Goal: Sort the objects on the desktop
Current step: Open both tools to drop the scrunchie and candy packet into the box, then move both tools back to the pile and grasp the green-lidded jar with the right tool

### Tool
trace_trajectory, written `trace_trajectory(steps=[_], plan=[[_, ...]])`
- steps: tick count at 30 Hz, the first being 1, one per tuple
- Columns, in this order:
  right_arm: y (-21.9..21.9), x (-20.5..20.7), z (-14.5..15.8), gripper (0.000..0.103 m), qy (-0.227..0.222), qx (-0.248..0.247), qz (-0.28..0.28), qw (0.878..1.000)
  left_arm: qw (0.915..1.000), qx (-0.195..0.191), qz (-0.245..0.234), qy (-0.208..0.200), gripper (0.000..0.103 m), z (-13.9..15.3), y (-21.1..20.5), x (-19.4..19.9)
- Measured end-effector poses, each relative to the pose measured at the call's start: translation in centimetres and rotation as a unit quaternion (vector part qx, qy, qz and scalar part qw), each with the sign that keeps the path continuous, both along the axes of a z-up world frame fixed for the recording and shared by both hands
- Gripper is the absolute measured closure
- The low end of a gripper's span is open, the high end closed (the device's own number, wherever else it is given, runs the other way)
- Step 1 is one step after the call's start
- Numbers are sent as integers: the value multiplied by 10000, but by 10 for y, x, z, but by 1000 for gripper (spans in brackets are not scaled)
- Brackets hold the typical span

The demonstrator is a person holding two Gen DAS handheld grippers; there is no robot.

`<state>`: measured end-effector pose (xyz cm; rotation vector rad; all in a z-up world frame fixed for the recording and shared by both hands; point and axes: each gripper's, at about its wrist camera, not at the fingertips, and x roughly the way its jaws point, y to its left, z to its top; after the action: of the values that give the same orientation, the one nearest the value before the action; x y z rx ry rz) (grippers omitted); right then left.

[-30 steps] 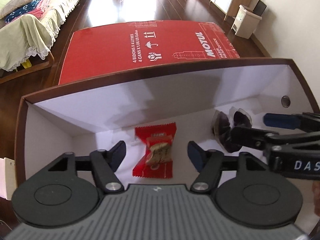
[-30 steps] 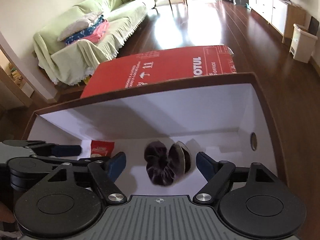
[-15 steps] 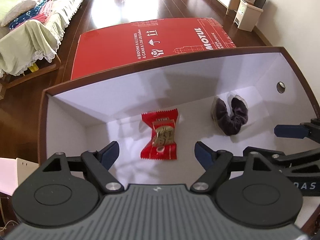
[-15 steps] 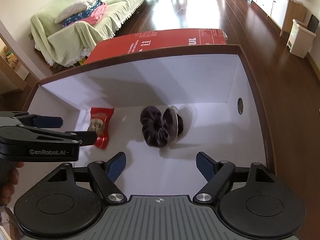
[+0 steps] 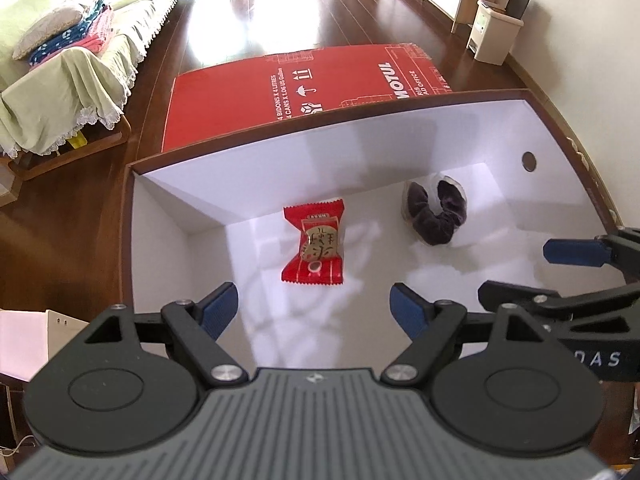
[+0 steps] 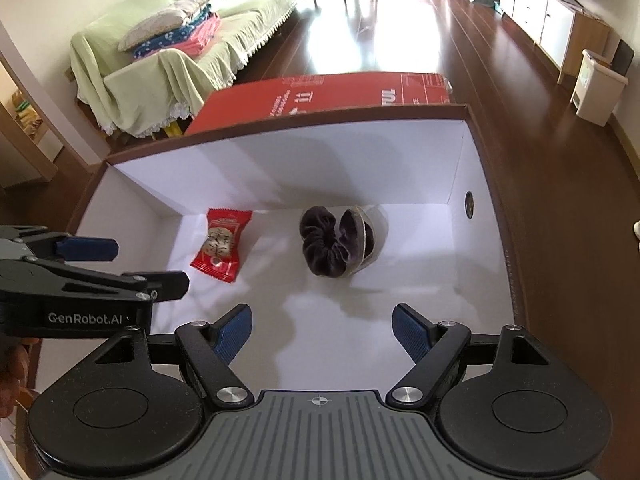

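Hand-held grippers (image 5: 312, 310) empty above lengthwise snack packet (image 5: 316, 250)

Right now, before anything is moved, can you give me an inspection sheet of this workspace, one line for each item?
Surface: white box with a brown rim, open on top; its floor carries two things.
Job's things: red snack packet lies flat at the left of the floor; dark scrunchie lies at the right, apart from the packet.
Clutter: nothing seen inside the box.
Grippers: left gripper and right gripper both hang over the box, jaws open, holding nothing.
Cables: nothing seen.
Surroundings: red carton behind the box, sofa with folded cloth, wooden floor, small bin.
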<state>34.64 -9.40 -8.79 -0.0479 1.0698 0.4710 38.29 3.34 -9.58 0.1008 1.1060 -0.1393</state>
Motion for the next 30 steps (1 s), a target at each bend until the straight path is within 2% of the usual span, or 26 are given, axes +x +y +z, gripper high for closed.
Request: trace_trajectory(steps=[19, 30], plan=[[-20, -70, 56, 23, -614, 385, -14, 9974, 9993, 72, -152, -325, 23, 48, -6, -73], [-39, -130, 76, 23, -915, 821, 61, 9924, 9983, 85, -338, -463, 22, 66, -8, -131]])
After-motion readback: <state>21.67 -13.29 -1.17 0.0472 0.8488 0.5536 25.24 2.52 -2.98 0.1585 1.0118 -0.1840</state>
